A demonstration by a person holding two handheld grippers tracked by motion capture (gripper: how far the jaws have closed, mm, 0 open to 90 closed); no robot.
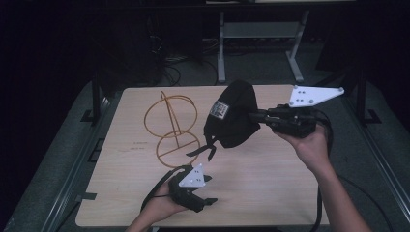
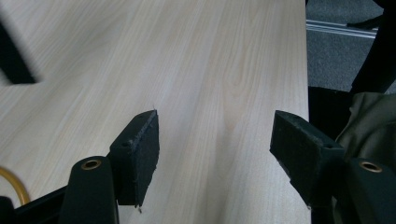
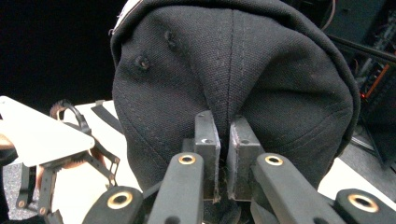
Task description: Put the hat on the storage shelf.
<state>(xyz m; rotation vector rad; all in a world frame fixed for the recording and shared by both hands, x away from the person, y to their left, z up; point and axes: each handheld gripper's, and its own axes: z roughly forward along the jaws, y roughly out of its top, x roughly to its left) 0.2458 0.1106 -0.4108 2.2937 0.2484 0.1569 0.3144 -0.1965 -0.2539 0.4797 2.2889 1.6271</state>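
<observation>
At centre right of the high view, a black fabric cap [image 1: 231, 116] is pinched by the closed right gripper [image 1: 252, 115]; it should be lowered slowly onto the golden wire stand [image 1: 173, 126], while the left gripper [image 1: 209, 194] is kept open, empty.

Black cap [image 1: 232, 116], white label inside, straps dangling, held above the table

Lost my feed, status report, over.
Right gripper shut on black cap, held above table. Left gripper open, empty, low. Wire stand beside cap, apart.
</observation>
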